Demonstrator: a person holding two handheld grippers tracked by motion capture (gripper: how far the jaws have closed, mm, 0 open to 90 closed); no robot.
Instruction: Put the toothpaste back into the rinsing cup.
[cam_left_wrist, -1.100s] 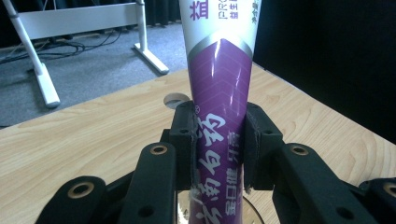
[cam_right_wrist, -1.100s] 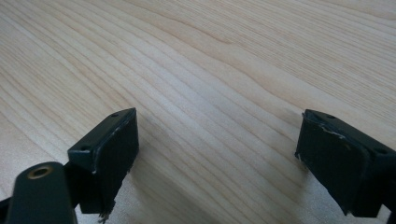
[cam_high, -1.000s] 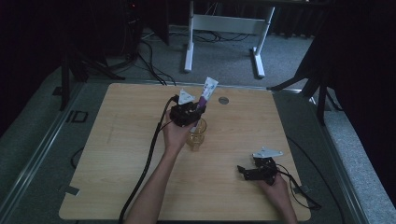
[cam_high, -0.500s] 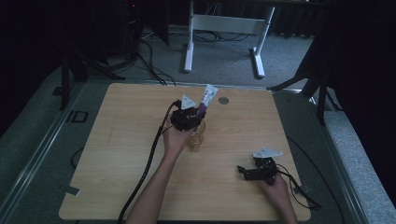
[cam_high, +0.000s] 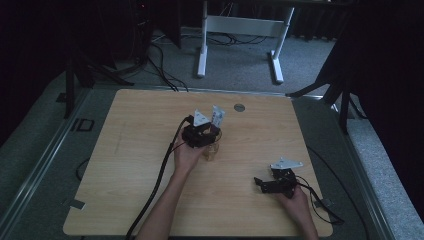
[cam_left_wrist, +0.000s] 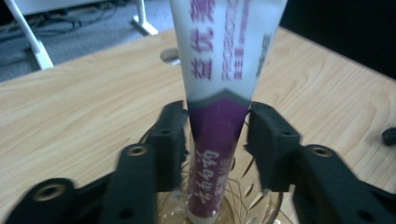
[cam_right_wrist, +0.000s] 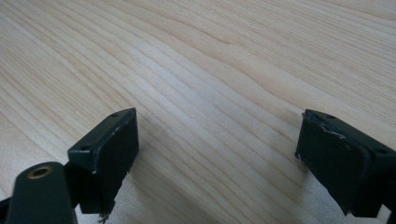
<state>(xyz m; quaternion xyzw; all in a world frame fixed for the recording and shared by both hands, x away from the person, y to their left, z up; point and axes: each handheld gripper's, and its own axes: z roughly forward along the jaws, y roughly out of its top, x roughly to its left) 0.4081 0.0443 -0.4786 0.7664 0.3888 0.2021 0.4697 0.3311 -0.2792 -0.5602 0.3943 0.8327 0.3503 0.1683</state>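
My left gripper (cam_left_wrist: 217, 140) jaws just opened off the toothpaste tube (cam_left_wrist: 224, 74), which now stands cap-down in the glass cup (cam_high: 212, 150) mid-table, so I reckon it's placed. Right gripper (cam_right_wrist: 217, 158) jaws wide apart, nothing btwn, resting on the table (cam_high: 125, 150)

On the table (cam_high: 125, 165) there was 1 glass (cam_left_wrist: 261, 205), and in it stood 1 tube (cam_left_wrist: 219, 121), white above and purple below. Just above the glass sat 1 of the 2 grippers, the left (cam_high: 202, 135); the other, the right (cam_high: 272, 184), lay well apart from the glass, toward the near right corner. Each gripper had 2 black jaws, 4 in all. 1 round grey disc (cam_high: 239, 107) sat in the tabletop beyond the glass. 2 forearms reached in, 1 per gripper.
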